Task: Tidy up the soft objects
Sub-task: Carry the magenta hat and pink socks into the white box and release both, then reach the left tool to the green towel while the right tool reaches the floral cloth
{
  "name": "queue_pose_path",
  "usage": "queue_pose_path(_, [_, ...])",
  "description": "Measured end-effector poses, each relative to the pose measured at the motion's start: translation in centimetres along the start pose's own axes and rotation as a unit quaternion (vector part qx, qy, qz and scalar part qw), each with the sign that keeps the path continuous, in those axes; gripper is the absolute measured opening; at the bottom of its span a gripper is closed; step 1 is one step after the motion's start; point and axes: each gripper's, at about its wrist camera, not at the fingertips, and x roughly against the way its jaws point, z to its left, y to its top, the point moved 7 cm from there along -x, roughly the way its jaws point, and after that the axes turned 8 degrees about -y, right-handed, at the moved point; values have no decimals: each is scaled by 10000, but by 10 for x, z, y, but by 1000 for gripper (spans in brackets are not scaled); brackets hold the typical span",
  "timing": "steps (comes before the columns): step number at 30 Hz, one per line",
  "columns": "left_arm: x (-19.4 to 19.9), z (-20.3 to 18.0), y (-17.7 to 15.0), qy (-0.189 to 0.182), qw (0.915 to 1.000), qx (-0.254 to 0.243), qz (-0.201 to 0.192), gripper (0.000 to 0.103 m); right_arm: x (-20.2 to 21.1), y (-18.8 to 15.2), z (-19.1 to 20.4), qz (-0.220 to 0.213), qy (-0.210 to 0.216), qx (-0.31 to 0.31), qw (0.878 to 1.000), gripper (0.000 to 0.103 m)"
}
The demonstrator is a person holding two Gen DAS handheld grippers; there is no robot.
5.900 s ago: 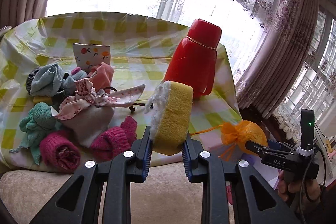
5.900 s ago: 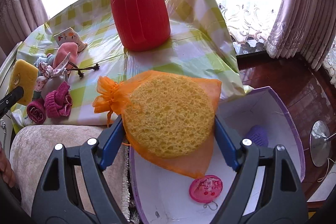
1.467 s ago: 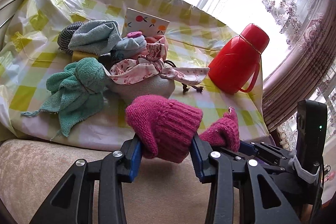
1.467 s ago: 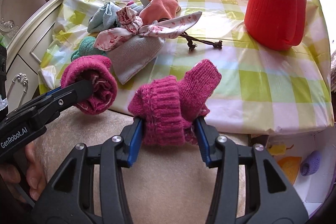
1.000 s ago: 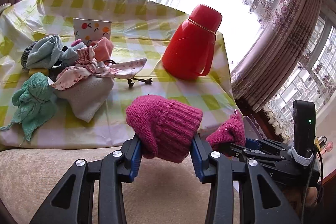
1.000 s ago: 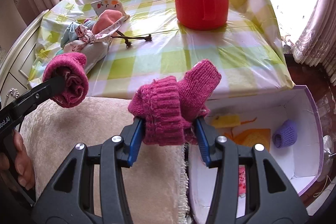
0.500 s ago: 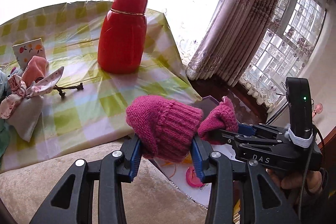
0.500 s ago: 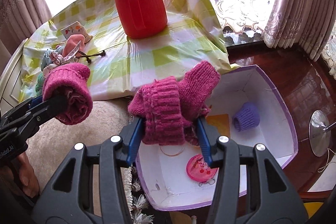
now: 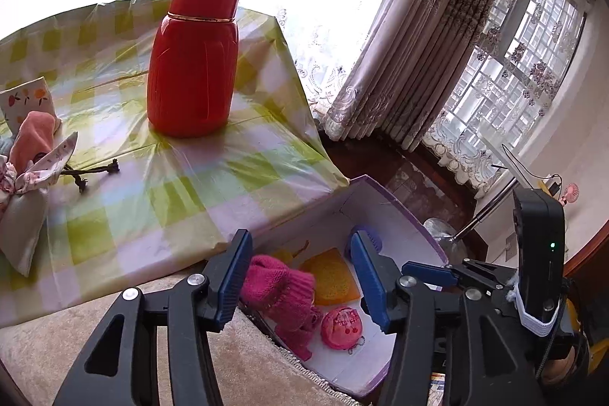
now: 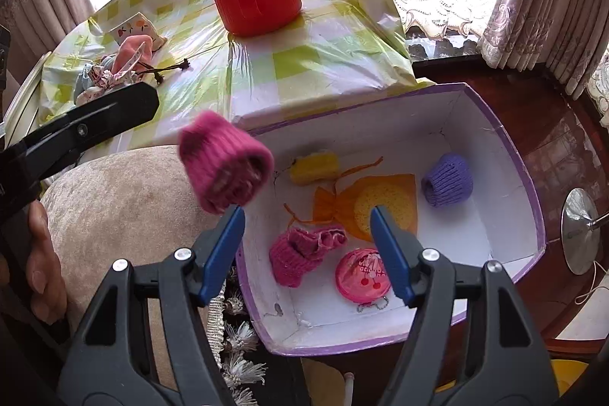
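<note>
Both grippers are open above the purple-rimmed white box (image 10: 506,155). My left gripper (image 9: 300,276) has nothing between its pads; a rolled magenta knit piece (image 10: 224,164) is in mid-air, blurred, over the box's left edge, and shows between the left fingers (image 9: 279,286). My right gripper (image 10: 308,246) is open and empty over a second magenta knit piece (image 10: 300,250) lying on the box floor. The box also holds an orange mesh bag with a round sponge (image 10: 380,204), a yellow sponge (image 10: 314,168), a purple knit piece (image 10: 449,185) and a pink round case (image 10: 361,276).
A red thermos (image 9: 194,63) stands on the green-checked tablecloth (image 9: 182,193). More soft things, among them a grey pouch with a floral bow (image 9: 23,193) and a pink cloth (image 9: 30,136), lie at the table's left. A beige cushion (image 10: 121,208) is below.
Both grippers have opened over the box. The right one's magenta piece now lies in the box; the left one's magenta roll has left the jaws and is falling.
</note>
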Motion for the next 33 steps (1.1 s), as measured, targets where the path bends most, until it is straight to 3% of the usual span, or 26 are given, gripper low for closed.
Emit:
queue_pose_path(12, [10, 14, 0, 72, 9997, 196, -108, 56, -1, 3, -4, -20, -67, -83, 9999, 72])
queue_pose_path(21, [39, 47, -10, 379, 9968, 618, -351, 56, -2, 8, 19, -28, 89, 90, 9999, 73])
queue_pose_path(26, [72, 90, -18, 728, 9882, 1165, -671, 56, 1, 16, 42, -179, 272, 142, 9994, 73])
queue_pose_path(33, [118, 155, -40, 1165, 9668, 2036, -1013, 56, -5, 24, 82, -184, 414, 463, 9979, 73])
